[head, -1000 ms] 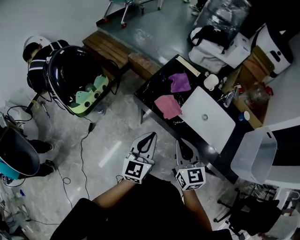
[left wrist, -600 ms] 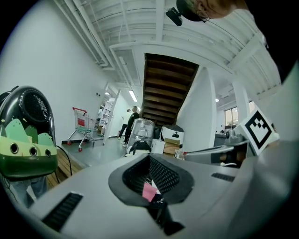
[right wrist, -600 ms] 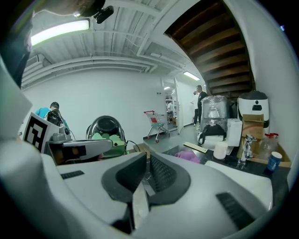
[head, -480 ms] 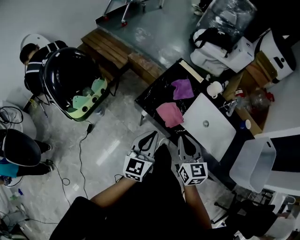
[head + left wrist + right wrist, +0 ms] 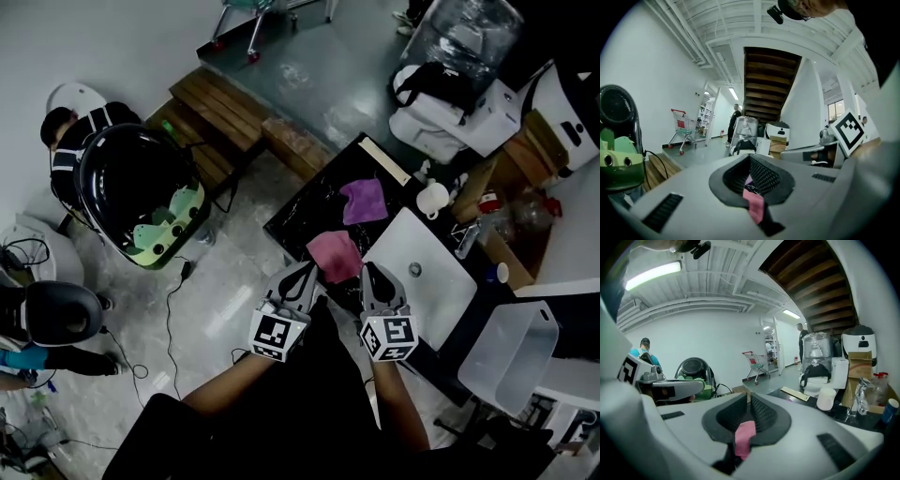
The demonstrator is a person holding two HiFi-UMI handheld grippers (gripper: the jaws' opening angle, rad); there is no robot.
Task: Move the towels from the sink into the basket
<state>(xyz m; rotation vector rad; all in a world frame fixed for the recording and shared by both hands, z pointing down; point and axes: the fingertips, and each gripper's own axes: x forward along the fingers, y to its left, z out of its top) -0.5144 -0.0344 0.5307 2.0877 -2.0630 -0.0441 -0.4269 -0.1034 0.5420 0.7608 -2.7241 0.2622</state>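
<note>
My left gripper (image 5: 305, 274) was closed and empty, and so was my right gripper (image 5: 371, 274). Only the head view showed the crumpled pink towel (image 5: 335, 255) and the flatter purple towel (image 5: 362, 200) on the black worktop (image 5: 305, 211), left of the white sink (image 5: 441, 291) and clear basket (image 5: 511, 342). Each gripper view caught just a pink sliver past its jaws, plus a shopping cart (image 5: 680, 123) in the white room.

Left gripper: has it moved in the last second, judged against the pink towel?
Yes. The left gripper has come forward toward the pink towel on the black counter; its tip is now at the towel's near edge.
</note>
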